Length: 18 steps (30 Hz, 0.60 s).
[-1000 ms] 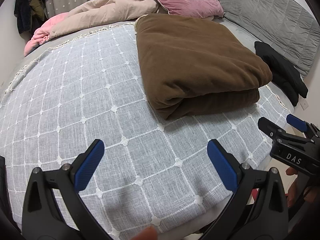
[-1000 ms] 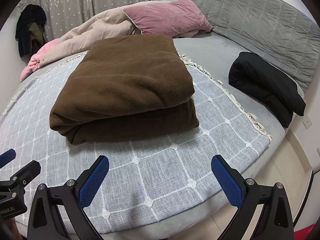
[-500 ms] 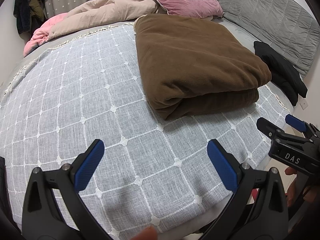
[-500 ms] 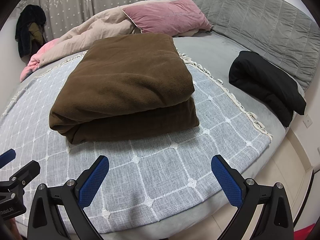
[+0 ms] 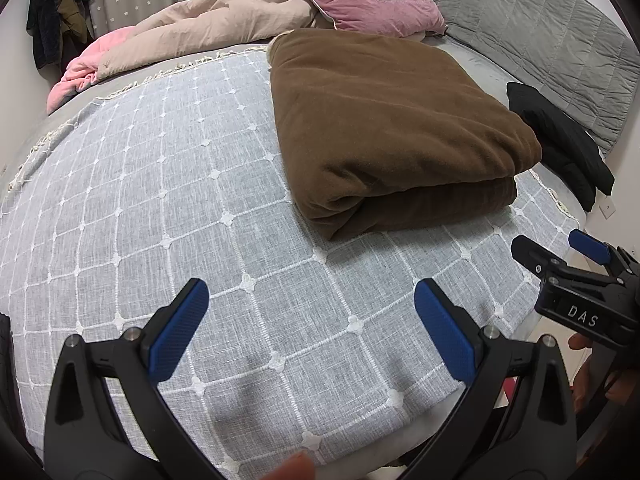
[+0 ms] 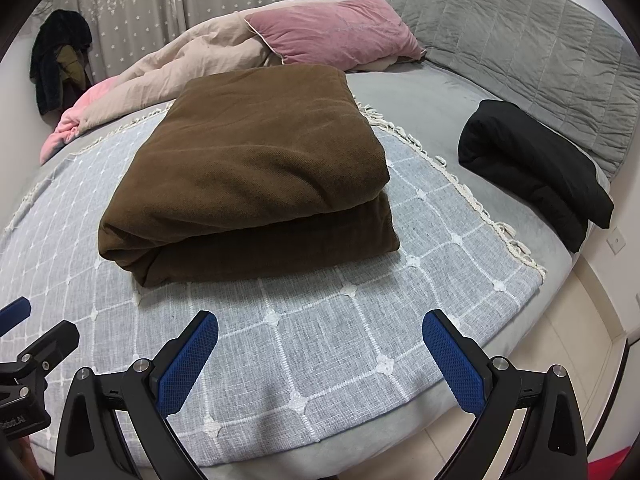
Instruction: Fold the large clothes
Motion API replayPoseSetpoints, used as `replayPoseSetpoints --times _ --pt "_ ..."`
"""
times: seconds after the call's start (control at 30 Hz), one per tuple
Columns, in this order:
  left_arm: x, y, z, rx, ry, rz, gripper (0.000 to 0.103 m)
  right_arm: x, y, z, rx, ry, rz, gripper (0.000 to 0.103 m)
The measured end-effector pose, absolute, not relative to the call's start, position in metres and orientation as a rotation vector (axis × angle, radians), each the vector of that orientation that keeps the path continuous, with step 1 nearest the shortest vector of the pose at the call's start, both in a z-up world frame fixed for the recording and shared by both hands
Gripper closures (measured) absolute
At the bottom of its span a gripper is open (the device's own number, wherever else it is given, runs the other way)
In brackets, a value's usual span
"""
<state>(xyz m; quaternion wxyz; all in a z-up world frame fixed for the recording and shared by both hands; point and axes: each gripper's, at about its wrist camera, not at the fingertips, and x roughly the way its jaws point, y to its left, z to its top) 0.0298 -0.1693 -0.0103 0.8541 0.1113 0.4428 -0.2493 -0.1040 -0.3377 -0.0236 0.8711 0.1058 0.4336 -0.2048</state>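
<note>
A brown garment [image 5: 384,128] lies folded in a thick rectangle on the grey checked bed cover [image 5: 140,208]; it also shows in the right wrist view [image 6: 256,168]. My left gripper [image 5: 312,328] is open and empty, held above the cover near the bed's front edge, short of the brown fold. My right gripper [image 6: 320,360] is open and empty, also at the front edge, facing the fold. Each gripper shows at the side of the other's view: the right one [image 5: 560,256] and the left one [image 6: 28,328].
A folded black garment [image 6: 532,168] lies on the grey sheet at the right, by the quilted headboard [image 6: 520,52]. A pink pillow [image 6: 336,32] and a beige duvet [image 6: 180,68] are piled at the back. Dark clothes [image 6: 56,60] hang by the curtain.
Both grippers have shifted only slightly; the view has barely moved. The brown garment lies as before.
</note>
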Motion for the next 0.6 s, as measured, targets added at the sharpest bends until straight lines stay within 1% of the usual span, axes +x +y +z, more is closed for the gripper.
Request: replayPoseSetpoints --times 0.6 --pt "0.0337 -0.1635 -0.0135 0.249 0.945 -0.512 0.001 -0.1015 -0.3422 -0.023 0.246 0.91 -0.426 0.0"
